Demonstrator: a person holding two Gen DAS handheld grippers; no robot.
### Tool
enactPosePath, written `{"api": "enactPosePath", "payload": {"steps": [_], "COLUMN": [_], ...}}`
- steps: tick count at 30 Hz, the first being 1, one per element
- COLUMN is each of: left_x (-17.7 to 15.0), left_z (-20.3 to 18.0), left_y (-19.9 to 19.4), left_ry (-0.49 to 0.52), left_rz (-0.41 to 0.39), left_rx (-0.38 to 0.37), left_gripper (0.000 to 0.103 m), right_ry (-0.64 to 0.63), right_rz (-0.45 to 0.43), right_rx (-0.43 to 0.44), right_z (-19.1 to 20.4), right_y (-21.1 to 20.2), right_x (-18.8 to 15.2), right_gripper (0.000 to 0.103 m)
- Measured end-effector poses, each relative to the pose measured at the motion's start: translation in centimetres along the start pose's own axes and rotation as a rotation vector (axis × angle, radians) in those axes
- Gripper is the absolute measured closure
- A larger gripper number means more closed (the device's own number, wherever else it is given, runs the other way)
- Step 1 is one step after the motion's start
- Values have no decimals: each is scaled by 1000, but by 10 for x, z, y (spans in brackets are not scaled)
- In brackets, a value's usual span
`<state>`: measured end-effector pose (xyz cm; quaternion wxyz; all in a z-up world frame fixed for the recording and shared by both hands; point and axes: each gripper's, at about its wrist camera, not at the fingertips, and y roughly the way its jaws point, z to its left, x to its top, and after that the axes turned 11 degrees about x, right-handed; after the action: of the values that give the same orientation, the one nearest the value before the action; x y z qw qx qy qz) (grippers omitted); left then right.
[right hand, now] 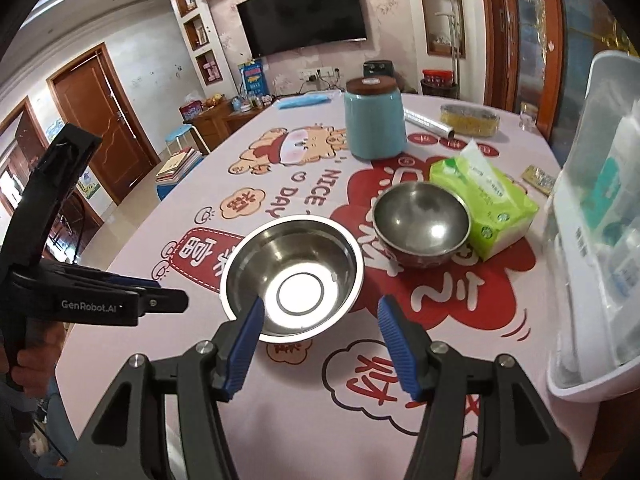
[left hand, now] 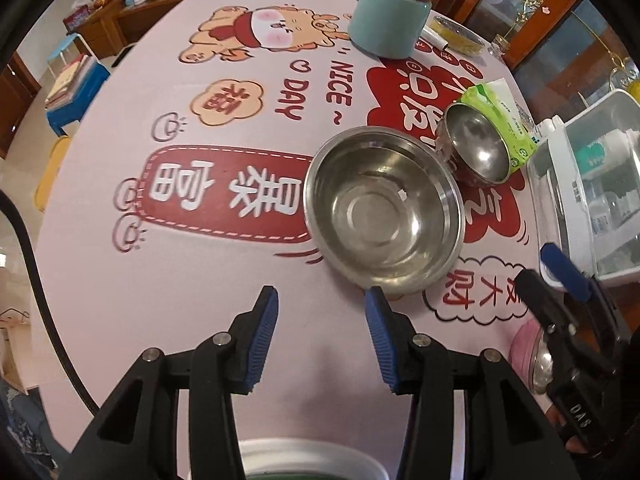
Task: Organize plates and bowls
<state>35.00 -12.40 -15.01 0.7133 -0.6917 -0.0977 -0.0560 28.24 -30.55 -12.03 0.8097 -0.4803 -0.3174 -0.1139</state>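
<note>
- On the pink printed tablecloth [left hand: 140,280] we find two steel bowls: a wide, shallow stainless bowl [right hand: 294,276] near the table's middle, and a smaller, deeper round steel bowl [right hand: 422,230] just behind it to the right, close against a green tissue pack [right hand: 492,204].
- Our right gripper [right hand: 320,344] points down at the wide bowl, whose near rim sits just past the fingertips; the left pad overlaps that rim in this view, though we cannot tell whether it touches.
- Its jaws stand spread, nothing between them.
- Our left gripper [left hand: 322,336] hangs to the bowl's left, jaws also apart and empty, with the rim just beyond its right finger.
- We judge the right hand better lined up for a pinch on the rim.
- Both bowls look empty, upright and glossy; being round, neither offers a long axis, so any rim point serves.
- At the left view's bottom edge a white rounded rim [left hand: 312,452] shows, possibly a plate.
</note>
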Motion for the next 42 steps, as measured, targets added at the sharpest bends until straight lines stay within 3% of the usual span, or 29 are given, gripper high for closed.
{"api": "enactPosePath", "payload": {"steps": [15, 30, 42], "left_x": [16, 18, 9], "left_z": [1, -6, -14], "left_y": [65, 88, 87], "left_ry": [-89, -79, -80], "left_rz": [30, 27, -9], "left_rx": [-76, -128, -159], "left_gripper": [59, 59, 81], "right_ry": [86, 106, 70], "right_rz": [36, 35, 25], "right_rx": [1, 27, 31], "right_z": [-22, -26, -17], "right_y": [47, 69, 70], "right_x": [-18, -28, -30], "right_gripper": [44, 44, 67]}}
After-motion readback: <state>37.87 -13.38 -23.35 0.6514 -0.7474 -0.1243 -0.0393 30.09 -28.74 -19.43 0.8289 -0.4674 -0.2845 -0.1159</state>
